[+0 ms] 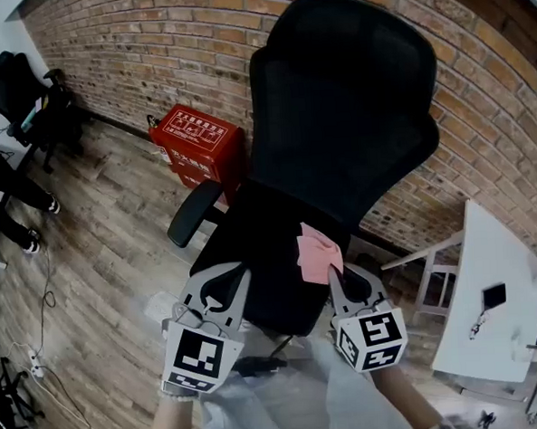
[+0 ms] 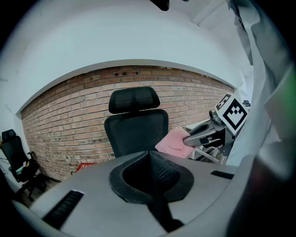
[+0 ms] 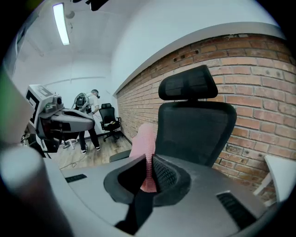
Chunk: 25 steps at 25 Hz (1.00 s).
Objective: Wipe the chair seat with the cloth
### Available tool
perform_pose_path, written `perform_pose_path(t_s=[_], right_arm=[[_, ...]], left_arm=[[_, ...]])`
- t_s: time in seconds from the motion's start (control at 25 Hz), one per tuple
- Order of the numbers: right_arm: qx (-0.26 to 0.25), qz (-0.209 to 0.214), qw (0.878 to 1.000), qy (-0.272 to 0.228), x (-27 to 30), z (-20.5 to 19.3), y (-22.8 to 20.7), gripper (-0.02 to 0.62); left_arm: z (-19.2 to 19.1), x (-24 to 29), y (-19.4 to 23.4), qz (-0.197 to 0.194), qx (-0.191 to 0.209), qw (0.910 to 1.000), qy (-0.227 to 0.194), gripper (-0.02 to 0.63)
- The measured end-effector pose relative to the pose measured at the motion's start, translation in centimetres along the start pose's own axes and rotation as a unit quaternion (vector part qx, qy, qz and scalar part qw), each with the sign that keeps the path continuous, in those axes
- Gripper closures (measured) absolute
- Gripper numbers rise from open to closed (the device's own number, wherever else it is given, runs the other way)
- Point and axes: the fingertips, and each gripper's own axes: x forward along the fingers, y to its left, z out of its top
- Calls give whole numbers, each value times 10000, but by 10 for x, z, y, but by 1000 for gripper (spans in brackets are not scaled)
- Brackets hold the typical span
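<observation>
1. Right gripper (image 3: pixel 147 162): jaws clamped tight on one edge of the pink cloth (image 3: pixel 144 139). The rest stands free past the tips, probably left loose as the wiping flap.
2. Left gripper (image 2: pixel 150 156): jaws pressed together with nothing between them. It looks like a spare hand, parked beside the right one.
3. Chair seat (image 1: pixel 253 255) lies just below and ahead of both sets of tips. The cloth is over its front right part; can't tell if it's touching.
4. Backrest (image 1: pixel 343 105) is well beyond the tips.
5. My read: lower the flap flat onto the seat before sweeping.
</observation>
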Motion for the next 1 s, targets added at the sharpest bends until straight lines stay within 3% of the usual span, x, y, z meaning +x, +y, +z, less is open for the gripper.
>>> perform_pose_path(t_s=[1.0], right_arm=[[-74, 103, 9998, -162, -19, 8, -5, 545]], left_arm=[[6, -1, -14, 59, 47, 10000, 33, 588]])
